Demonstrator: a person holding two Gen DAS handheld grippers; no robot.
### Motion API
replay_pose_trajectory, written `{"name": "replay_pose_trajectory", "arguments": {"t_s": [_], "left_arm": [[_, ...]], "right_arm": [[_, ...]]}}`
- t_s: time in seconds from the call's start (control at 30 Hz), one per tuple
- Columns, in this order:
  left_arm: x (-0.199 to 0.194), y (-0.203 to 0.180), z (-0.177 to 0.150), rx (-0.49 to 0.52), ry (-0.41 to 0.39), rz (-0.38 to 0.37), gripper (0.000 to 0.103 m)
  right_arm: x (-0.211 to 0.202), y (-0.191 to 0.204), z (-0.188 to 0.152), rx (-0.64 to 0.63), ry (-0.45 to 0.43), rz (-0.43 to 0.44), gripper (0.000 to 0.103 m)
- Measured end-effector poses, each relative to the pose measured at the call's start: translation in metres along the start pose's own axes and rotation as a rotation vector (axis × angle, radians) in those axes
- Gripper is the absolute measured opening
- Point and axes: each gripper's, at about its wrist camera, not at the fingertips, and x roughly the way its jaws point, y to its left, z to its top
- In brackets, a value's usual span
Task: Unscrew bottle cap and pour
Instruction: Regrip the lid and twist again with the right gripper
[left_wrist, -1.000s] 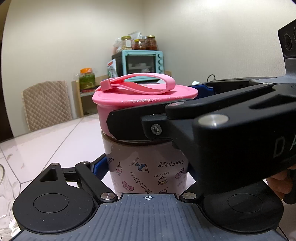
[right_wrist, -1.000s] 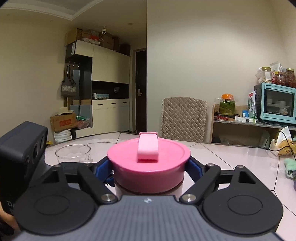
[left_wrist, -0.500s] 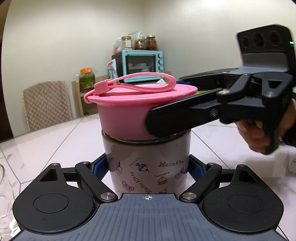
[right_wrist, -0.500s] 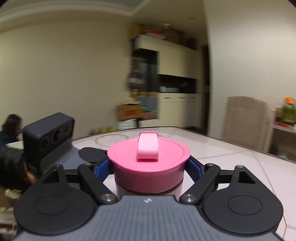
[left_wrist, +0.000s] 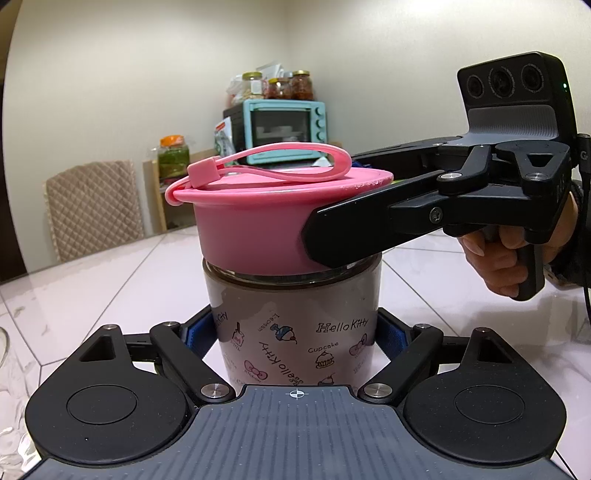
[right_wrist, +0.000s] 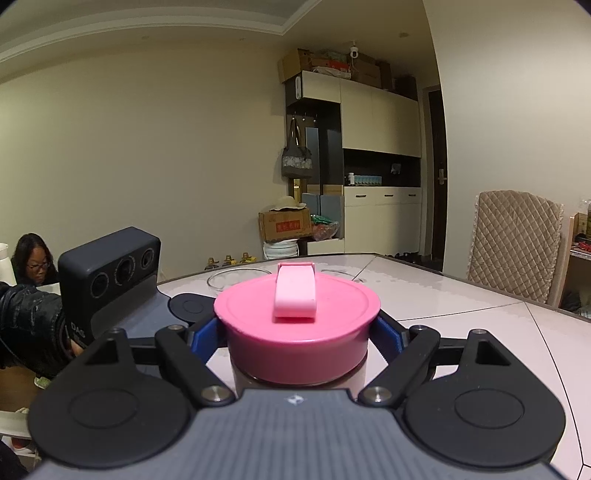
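Note:
A Hello Kitty bottle (left_wrist: 295, 325) stands upright on the white table (left_wrist: 110, 280). Its wide pink cap (left_wrist: 258, 221) carries a pink strap loop (left_wrist: 273, 162). My left gripper (left_wrist: 295, 332) is shut on the bottle body, blue pads pressing both sides. My right gripper (right_wrist: 297, 332) is shut on the pink cap (right_wrist: 295, 332), blue pads on both sides of it. In the left wrist view the right gripper (left_wrist: 340, 236) comes in from the right, a hand behind it. The bottle's contents are hidden.
A clear glass bowl (right_wrist: 236, 278) sits on the table beyond the bottle. A quilted chair (left_wrist: 92, 206) stands at the table's far edge. A teal toaster oven (left_wrist: 280, 125) and jars sit on a shelf behind. A person (right_wrist: 33, 258) sits at far left.
My right gripper has swung round the bottle with the cap in it; the cap's strap has turned. The bottle and my left gripper have stayed in place.

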Motion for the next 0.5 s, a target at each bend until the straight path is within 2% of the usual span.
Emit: {"name": "replay_pose_trajectory", "arguments": {"t_s": [0.07, 0.27, 0.43, 0.5], "left_arm": [[0.0, 0.0, 0.0, 0.0, 0.0, 0.0, 0.09], [-0.004, -0.002, -0.002, 0.0, -0.001, -0.001, 0.09], [-0.004, -0.002, -0.002, 0.0, -0.001, -0.001, 0.09], [-0.004, -0.002, -0.002, 0.0, -0.001, -0.001, 0.09]], "right_arm": [[0.001, 0.003, 0.0, -0.002, 0.004, -0.018, 0.085], [-0.002, 0.031, -0.002, -0.013, 0.003, -0.159, 0.092], [0.002, 0.06, -0.009, 0.0, 0.0, -0.365, 0.093], [0.004, 0.068, -0.011, 0.008, -0.023, -0.408, 0.093]]}}
